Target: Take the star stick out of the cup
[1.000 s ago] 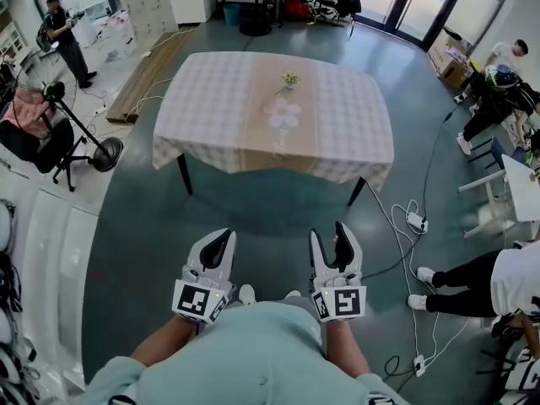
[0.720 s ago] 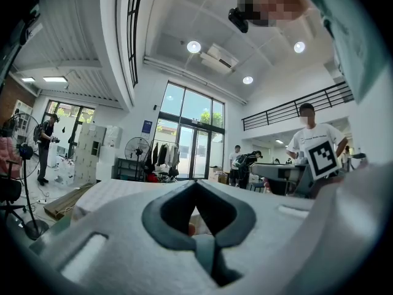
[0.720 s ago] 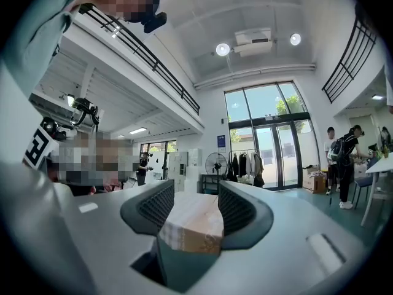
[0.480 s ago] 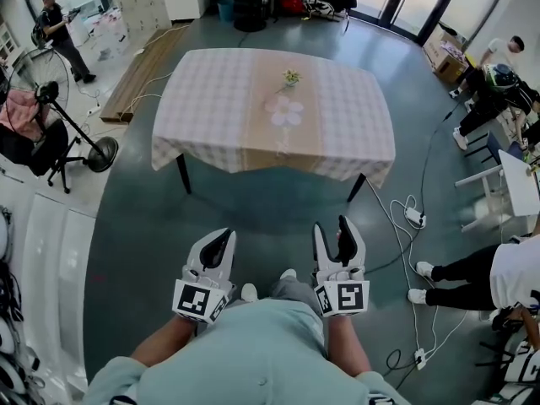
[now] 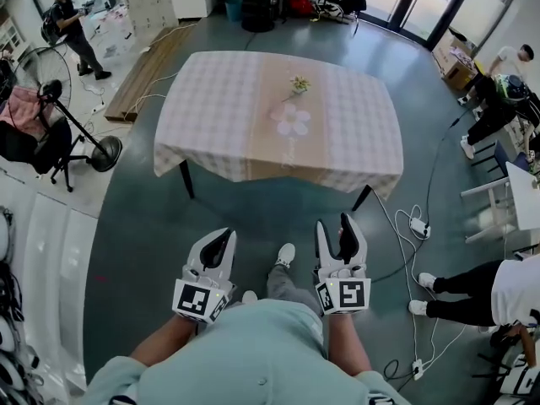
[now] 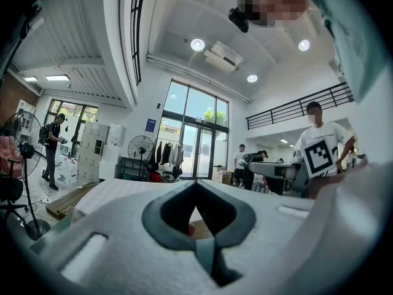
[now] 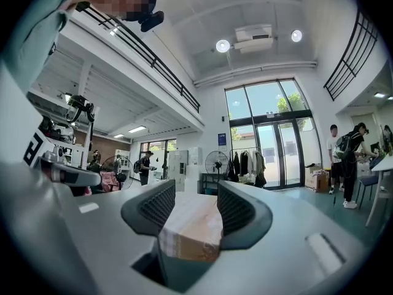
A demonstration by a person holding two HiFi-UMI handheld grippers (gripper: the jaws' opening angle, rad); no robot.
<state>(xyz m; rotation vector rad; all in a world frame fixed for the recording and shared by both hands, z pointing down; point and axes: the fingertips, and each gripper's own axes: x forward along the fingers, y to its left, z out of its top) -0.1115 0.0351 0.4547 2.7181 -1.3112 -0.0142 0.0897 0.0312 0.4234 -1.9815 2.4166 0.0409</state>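
Upper centre: table (image 5: 211,116) bearing cup (image 5: 297,83); black stand (image 5: 107,153) left, power strip (image 5: 418,225) right. Bottom: left gripper (image 5: 220,236) clenched empty, right gripper (image 5: 335,225) spread, empty.

The head view looks steeply down past the person's chest onto the left tongs (image 5: 217,241) and right tongs (image 5: 337,228), held close below, with the tabletop (image 5: 219,116) well apart ahead. Each gripper view sits just behind its own tongs, facing level and forward toward the glass doors (image 6: 196,152). All three views share the tabletop, and each gripper view catches the other tongs at its edge.
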